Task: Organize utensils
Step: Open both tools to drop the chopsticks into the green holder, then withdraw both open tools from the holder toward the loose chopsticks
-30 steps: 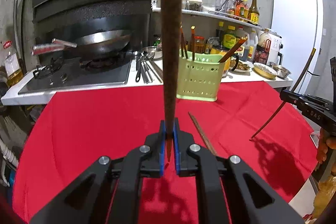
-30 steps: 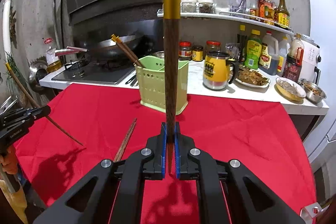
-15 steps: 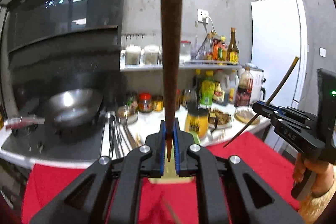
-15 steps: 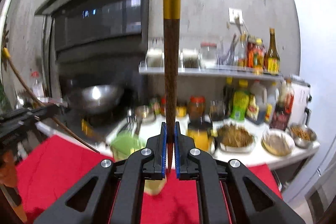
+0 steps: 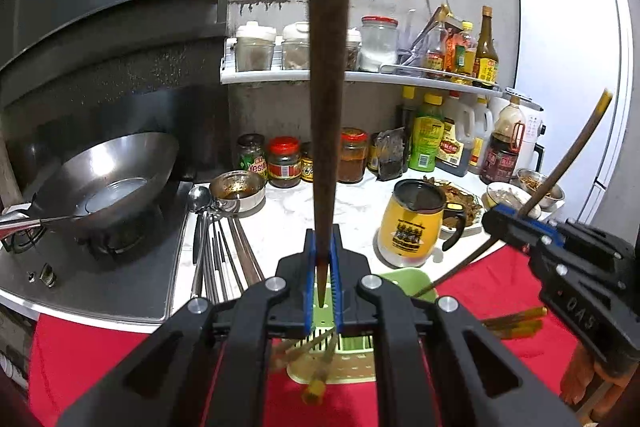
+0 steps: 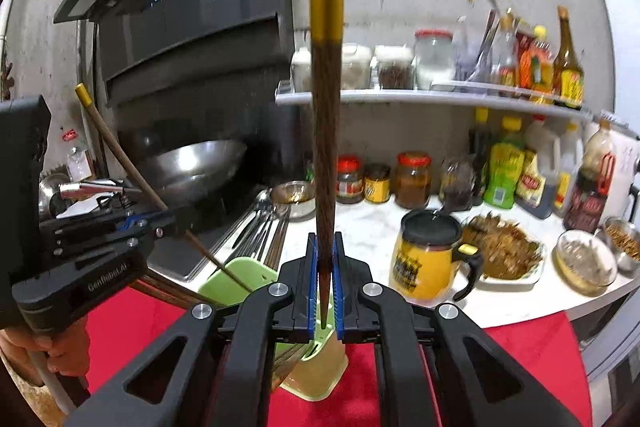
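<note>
Above the green holder [image 5: 352, 355], which stands on the red cloth [image 5: 80, 359] at the edge of the bench [image 5: 288, 215], both hand-held grippers hang with a chopstick each. Left hand-held gripper [image 5: 322, 279] is closed on a brown chopstick [image 5: 328, 131] with a gold end, pinching it near its thin tip between the blue pads [image 5: 308, 283]; the stick runs straight up the left wrist view. Right hand-held gripper [image 6: 325, 283] likewise clamps a second brown chopstick [image 6: 326, 155] near its tip, gold end up, with the pads still pressing on it. From the left wrist, the right hand-held gripper shows at the right edge, its chopstick slanting down with the tip at the holder's rim. From the right wrist, the left hand-held gripper shows at the left edge, held by a hand [image 6: 60, 351], its chopstick tip reaching the holder's rim. More chopsticks already sit in the holder, leaning out over its side. Behind it on the bench lie spoons [image 5: 204, 247] beside the stove [image 5: 100, 275], where a wok [image 5: 104, 183] rests. A yellow mug [image 5: 412, 227], jars [image 5: 284, 163], sauce bottles [image 5: 428, 135] and plates of food [image 6: 504, 251] crowd the back of the bench below a shelf [image 5: 360, 77]
</note>
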`<state>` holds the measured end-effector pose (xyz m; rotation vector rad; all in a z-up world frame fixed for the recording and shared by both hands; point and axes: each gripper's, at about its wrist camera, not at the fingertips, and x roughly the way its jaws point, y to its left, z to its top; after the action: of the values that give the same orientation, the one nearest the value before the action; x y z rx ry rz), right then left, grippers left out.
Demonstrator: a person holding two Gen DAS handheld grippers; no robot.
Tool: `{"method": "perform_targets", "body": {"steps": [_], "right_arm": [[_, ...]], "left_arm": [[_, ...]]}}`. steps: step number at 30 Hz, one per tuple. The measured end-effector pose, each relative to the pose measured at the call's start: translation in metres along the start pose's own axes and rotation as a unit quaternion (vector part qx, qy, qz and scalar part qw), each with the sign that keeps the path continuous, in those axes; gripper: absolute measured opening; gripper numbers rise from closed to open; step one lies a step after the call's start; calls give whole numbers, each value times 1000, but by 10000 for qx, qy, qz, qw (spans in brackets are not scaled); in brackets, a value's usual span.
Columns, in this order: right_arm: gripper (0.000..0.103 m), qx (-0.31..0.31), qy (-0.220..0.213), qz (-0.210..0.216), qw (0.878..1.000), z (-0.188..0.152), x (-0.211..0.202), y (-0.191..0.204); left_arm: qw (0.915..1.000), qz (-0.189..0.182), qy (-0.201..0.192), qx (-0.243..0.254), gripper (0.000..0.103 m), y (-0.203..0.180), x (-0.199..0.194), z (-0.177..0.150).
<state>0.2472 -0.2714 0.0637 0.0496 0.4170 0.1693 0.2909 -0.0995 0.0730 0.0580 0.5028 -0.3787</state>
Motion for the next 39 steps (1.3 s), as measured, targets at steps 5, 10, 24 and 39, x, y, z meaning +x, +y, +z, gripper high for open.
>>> {"method": "perform_targets", "body": {"steps": [5, 10, 24, 39], "right_arm": [[33, 9, -129, -51, 9999, 6, -13, -1], [34, -77, -405, -184, 9990, 16, -53, 1], [35, -222, 38, -274, 9994, -95, -151, 24], [35, -93, 1515, 143, 9883, -232, -141, 71]], "left_arm": [[9998, -21, -166, -82, 31, 5, -15, 8], [9985, 27, -519, -186, 31, 10, -61, 16], [9954, 933, -13, -201, 31, 17, -165, -114], [9847, 990, 1336, -517, 31, 23, -169, -264]]}}
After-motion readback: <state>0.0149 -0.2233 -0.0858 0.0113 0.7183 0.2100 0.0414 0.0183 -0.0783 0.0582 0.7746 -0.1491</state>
